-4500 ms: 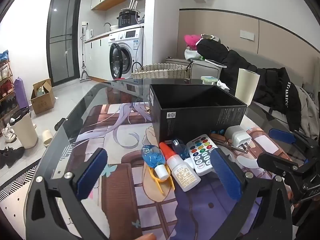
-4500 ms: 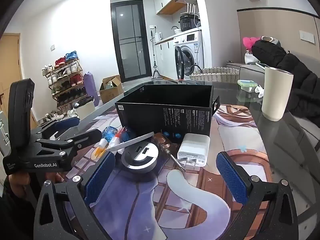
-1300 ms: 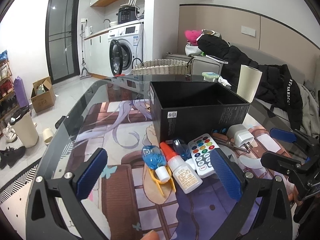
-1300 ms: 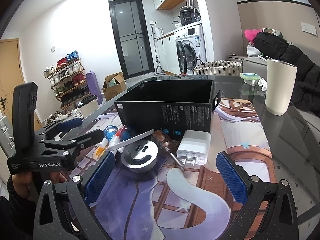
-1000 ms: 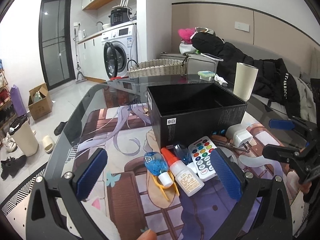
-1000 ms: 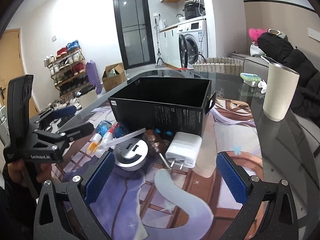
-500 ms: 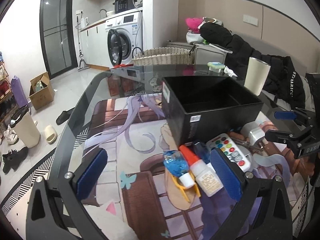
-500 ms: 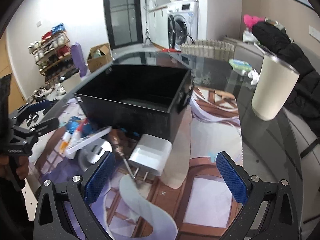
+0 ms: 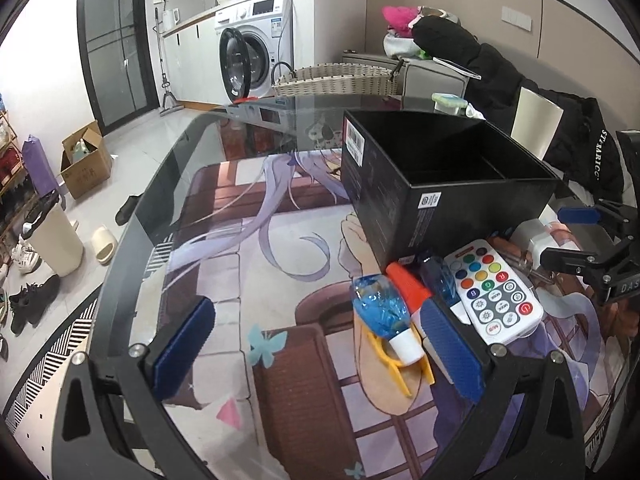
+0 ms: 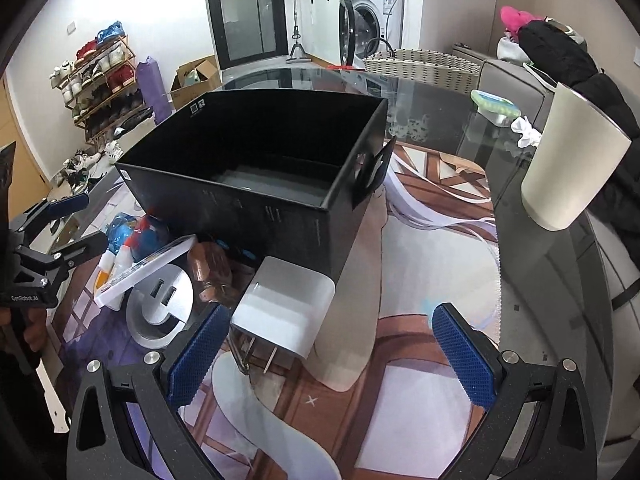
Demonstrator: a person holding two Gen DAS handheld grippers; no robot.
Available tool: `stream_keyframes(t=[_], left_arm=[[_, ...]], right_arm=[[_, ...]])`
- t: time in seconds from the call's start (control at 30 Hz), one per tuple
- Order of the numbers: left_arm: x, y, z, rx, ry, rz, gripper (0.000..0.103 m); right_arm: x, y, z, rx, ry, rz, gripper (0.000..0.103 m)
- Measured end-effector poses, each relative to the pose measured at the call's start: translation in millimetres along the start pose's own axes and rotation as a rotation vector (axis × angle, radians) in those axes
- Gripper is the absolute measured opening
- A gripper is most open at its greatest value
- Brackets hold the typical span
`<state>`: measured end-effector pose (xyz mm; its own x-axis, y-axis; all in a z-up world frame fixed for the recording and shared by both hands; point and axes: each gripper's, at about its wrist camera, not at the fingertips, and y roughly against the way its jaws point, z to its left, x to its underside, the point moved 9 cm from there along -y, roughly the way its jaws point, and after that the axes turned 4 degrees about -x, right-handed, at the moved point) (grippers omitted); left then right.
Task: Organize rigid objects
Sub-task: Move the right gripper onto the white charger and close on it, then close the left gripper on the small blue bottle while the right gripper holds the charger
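An open black box (image 9: 444,184) stands on the glass table; it also shows in the right wrist view (image 10: 256,168). Before it lie a white remote (image 9: 494,290), a blue bottle (image 9: 384,316), an orange-capped glue bottle (image 9: 408,286), a white charger (image 10: 284,308), a round silver hub (image 10: 160,304) and a brown-handled screwdriver (image 10: 210,266). My left gripper (image 9: 316,352) is open, left of the bottles. My right gripper (image 10: 328,352) is open, low over the mat just right of the charger.
A cream tumbler (image 10: 572,164) stands at the right on the glass. A printed mat (image 9: 248,248) covers the table. A wicker basket (image 9: 336,80) and black coats (image 9: 500,80) lie beyond the far edge. The table's left edge (image 9: 120,248) drops to the floor.
Both grippers have risen and tilted down. The left one swung left, so the objects sit at its right finger. The right one came closer to the charger and box. Both stay open.
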<state>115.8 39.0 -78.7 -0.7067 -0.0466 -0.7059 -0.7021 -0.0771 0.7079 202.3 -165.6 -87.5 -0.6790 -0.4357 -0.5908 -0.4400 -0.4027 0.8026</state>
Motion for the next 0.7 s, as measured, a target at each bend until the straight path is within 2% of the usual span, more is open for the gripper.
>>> stream_keyframes(t=[0.3, 0.4, 0.43, 0.47, 0.7], left_arm=[[3, -10, -5, 0.003, -0.02, 0.04, 0.102], [3, -10, -5, 0.008, -0.013, 0.045, 0.102], [3, -10, -5, 0.01, -0.01, 0.047, 0.102], [3, -10, -6, 0.012, -0.007, 0.048, 0.102], [4, -11, -4, 0.018, -0.002, 0.05, 0.102]], right_arm=[[-3, -10, 3, 0.013, 0.05, 0.021, 0.101], [-1, -10, 7, -0.003, 0.063, 0.029, 0.087], [1, -12, 9, -0.001, 0.075, 0.04, 0.076], [3, -14, 10, 0.005, 0.089, 0.049, 0.07], [3, -15, 9, -0.013, 0.07, 0.032, 0.069]])
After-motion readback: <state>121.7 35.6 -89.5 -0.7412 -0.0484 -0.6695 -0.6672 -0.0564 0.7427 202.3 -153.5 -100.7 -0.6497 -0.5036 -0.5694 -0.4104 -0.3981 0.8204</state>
